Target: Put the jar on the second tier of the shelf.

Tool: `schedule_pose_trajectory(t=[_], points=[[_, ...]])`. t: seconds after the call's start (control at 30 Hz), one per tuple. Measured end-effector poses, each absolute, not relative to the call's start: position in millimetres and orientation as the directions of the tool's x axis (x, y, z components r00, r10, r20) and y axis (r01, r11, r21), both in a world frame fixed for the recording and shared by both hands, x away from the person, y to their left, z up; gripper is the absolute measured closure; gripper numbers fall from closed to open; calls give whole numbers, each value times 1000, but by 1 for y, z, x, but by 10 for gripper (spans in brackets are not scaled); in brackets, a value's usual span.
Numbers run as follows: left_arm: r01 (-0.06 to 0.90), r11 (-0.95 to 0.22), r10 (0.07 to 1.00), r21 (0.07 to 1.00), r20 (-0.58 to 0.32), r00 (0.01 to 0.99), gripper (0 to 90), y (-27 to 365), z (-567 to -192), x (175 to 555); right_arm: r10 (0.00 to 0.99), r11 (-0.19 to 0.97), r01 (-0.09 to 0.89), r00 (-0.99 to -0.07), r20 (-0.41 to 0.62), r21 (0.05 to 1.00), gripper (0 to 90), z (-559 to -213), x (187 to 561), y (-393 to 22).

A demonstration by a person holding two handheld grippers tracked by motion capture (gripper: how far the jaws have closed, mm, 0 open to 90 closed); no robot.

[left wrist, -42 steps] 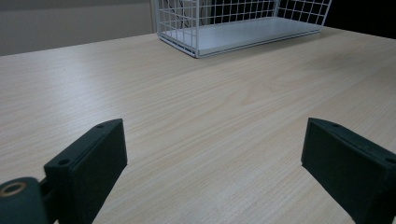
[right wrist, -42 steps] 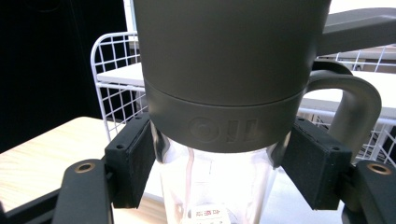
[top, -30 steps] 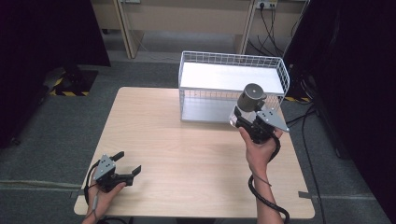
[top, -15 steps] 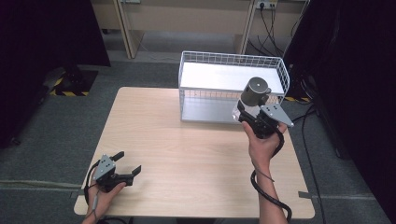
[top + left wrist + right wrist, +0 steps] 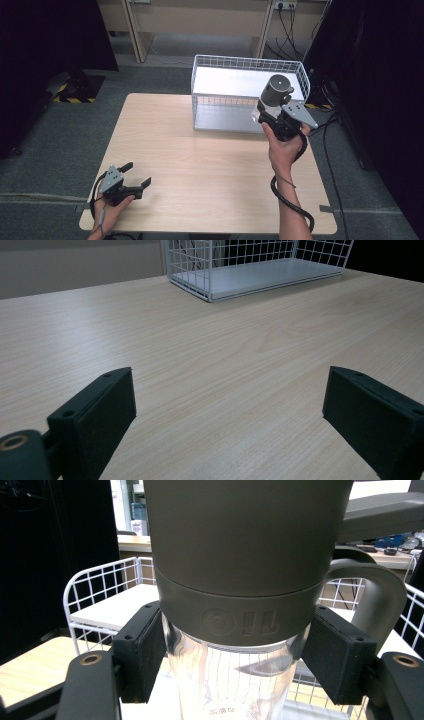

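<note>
We look down on a pale wooden worktop [image 5: 210,165] with a white wire basket [image 5: 240,65] standing at its far edge, right of centre. The person's forearms come in from the bottom.

The right gripper [image 5: 274,112] is clenched around a jug [image 5: 275,92] that has a clear body and a dark grey-green lid. In the right gripper view the two black pads press on the jug [image 5: 240,605] from either side, just below the band of the lid, where raised lettering shows. A curved handle of the same dark colour juts out on the right in that view. The jug stands upright in the grip, held off the worktop, at the near right part of the basket, with its lid showing above the wire rim. Whether its base is over the basket floor or just in front of the near wall, we cannot tell. Through the clear body we see the basket's wire mesh [image 5: 105,595] and white floor behind it.

Compared with a second ago, the right hand and the jug sit higher and slightly farther towards the basket, so the lid now overlaps the white basket floor.

The left gripper [image 5: 134,175] rests at the near left corner of the worktop, released, with nothing between its pads. In the left gripper view bare wood lies between the two black pads [image 5: 100,415], and the basket [image 5: 250,270] stands well apart at the far side. This hand is where it was a second ago
</note>
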State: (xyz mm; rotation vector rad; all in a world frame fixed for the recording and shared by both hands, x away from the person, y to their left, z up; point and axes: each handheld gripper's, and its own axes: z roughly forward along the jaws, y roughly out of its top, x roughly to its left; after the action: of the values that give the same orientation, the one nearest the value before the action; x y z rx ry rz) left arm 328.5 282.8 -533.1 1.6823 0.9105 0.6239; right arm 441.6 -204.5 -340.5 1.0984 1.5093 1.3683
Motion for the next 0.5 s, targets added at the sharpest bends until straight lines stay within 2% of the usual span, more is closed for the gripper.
schedule_pose_trajectory(t=[0.5], points=[[262, -133, 819, 956, -43, 572, 63, 283, -533, 329, 963, 14, 64, -269, 3, 998, 306, -312, 457, -210]])
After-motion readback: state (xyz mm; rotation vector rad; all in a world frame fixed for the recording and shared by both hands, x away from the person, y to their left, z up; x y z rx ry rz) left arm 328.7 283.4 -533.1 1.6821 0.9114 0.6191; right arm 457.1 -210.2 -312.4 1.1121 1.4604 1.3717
